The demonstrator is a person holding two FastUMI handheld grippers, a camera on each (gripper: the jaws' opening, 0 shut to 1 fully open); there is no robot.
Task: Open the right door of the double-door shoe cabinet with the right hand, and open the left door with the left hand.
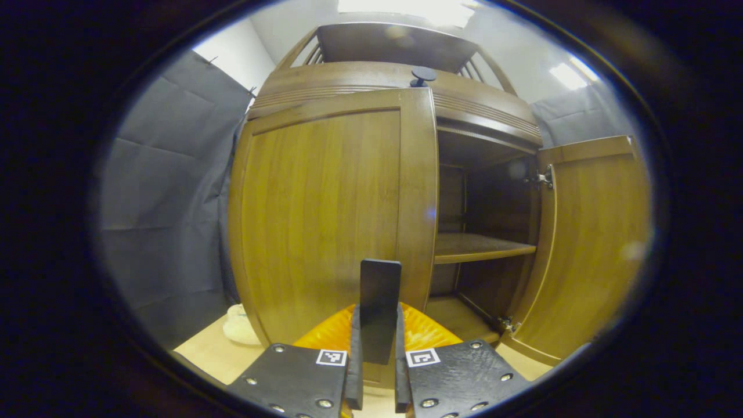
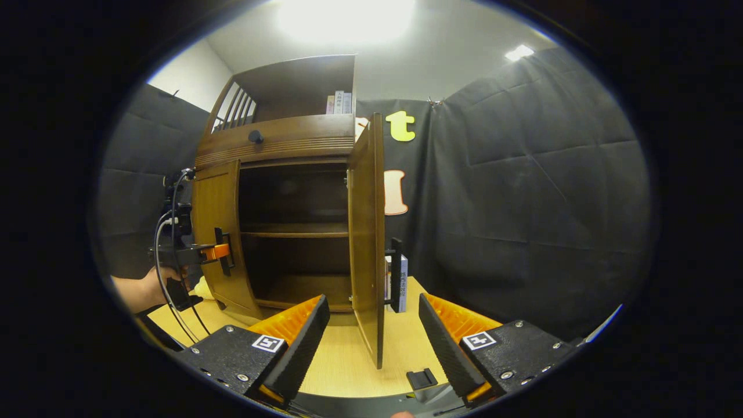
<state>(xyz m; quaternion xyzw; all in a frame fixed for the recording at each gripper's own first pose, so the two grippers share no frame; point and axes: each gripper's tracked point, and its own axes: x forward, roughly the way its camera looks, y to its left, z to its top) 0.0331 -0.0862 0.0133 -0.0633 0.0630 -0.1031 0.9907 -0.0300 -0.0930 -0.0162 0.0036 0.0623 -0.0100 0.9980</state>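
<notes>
While your left gripper (image 1: 378, 348) pinches the left door's handle (image 1: 379, 302) between nearly closed fingers, the left door (image 1: 325, 215) stands shut straight ahead and the right door (image 1: 592, 244) hangs open to its right. In the right gripper view, your right gripper (image 2: 374, 342) is spread wide, holding nothing, the open door's edge (image 2: 371, 244) just ahead between its fingers
</notes>
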